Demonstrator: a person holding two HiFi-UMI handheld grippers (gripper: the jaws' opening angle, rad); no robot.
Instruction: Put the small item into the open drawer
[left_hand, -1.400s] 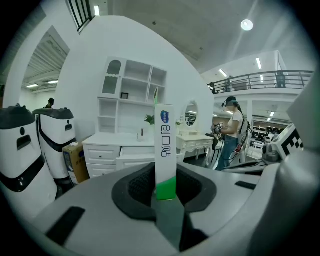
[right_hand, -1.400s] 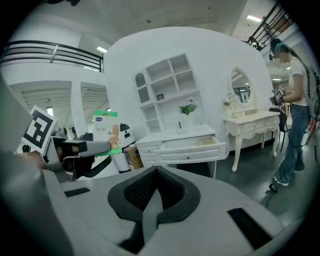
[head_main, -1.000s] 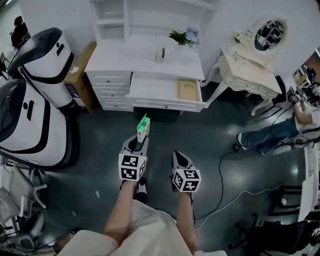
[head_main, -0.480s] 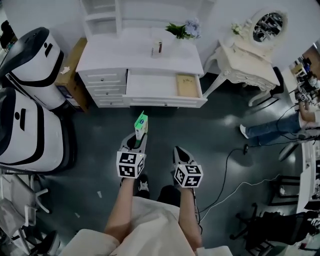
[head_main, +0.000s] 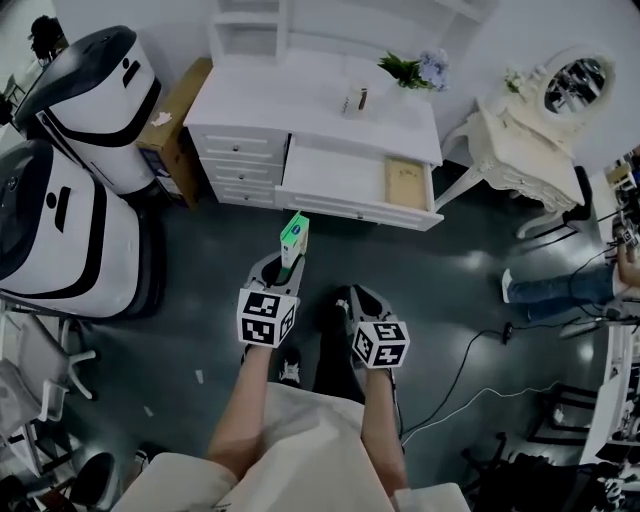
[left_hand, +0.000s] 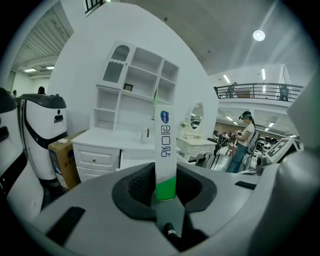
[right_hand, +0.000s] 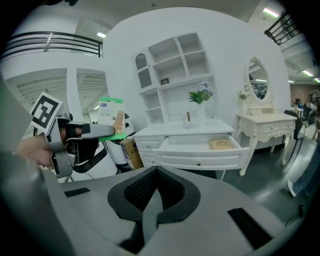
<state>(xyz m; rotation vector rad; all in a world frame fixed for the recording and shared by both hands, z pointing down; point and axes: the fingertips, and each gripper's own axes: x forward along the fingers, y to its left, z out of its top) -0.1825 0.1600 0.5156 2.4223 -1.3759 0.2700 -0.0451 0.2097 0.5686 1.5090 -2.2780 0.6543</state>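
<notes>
A slim white-and-green box (head_main: 294, 238) stands upright between the jaws of my left gripper (head_main: 286, 268), which is shut on its green lower end (left_hand: 165, 186). The box hangs over the dark floor, a short way in front of the open drawer (head_main: 340, 178) of the white desk (head_main: 300, 100). The drawer also shows in the right gripper view (right_hand: 196, 146), with a tan flat item (right_hand: 220, 144) at its right end. My right gripper (head_main: 358, 303) is level with the left one, to its right. Its jaws are shut with nothing between them (right_hand: 155, 194).
Two large white-and-black machines (head_main: 70, 200) stand at the left, with a cardboard box (head_main: 175, 130) beside the desk. A plant (head_main: 412, 70) and a small bottle (head_main: 353, 100) are on the desktop. A white vanity table with a mirror (head_main: 535, 135) is at the right. A cable (head_main: 460, 370) crosses the floor.
The person has stepped on and the head view has swung, so the desk now sits further right. The box is a little closer to the drawer. Both grippers keep their states.
</notes>
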